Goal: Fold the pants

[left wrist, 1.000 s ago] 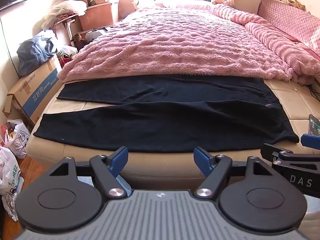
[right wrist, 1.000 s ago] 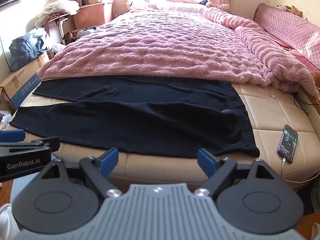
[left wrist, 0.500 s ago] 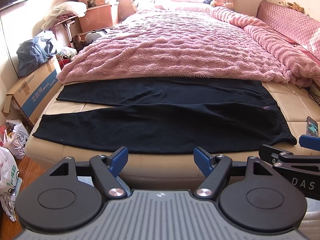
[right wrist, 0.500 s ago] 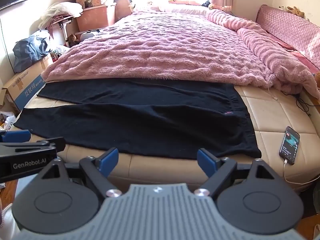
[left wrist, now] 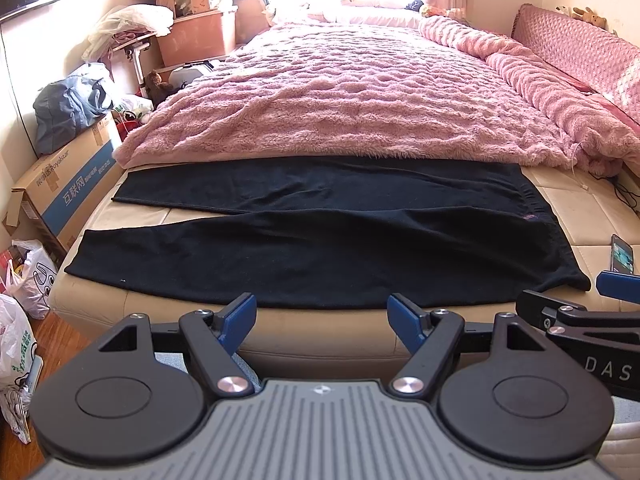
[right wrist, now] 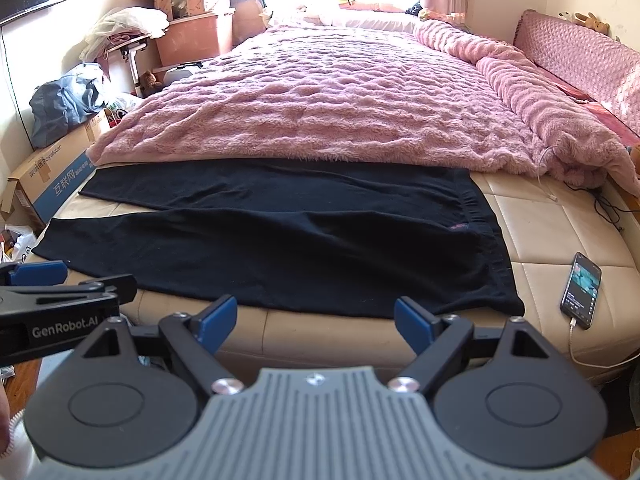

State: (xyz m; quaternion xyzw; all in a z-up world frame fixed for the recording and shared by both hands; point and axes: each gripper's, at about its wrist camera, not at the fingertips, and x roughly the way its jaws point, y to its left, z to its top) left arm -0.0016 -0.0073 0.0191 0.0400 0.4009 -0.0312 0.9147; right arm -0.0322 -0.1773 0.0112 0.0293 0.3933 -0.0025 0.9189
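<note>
Black pants (right wrist: 280,240) flat on bed (right wrist: 560,232); right gripper (right wrist: 315,318) fingers apart.

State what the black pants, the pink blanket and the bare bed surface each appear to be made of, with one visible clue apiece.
Black pants: soft matte knit, probably; no sheen, limp flat drape.
Pink blanket: plush synthetic fleece, probably; fuzzy rippled pile.
Bed surface: leather or faux leather; smooth beige panels with stitched seams and slight sheen.
</note>
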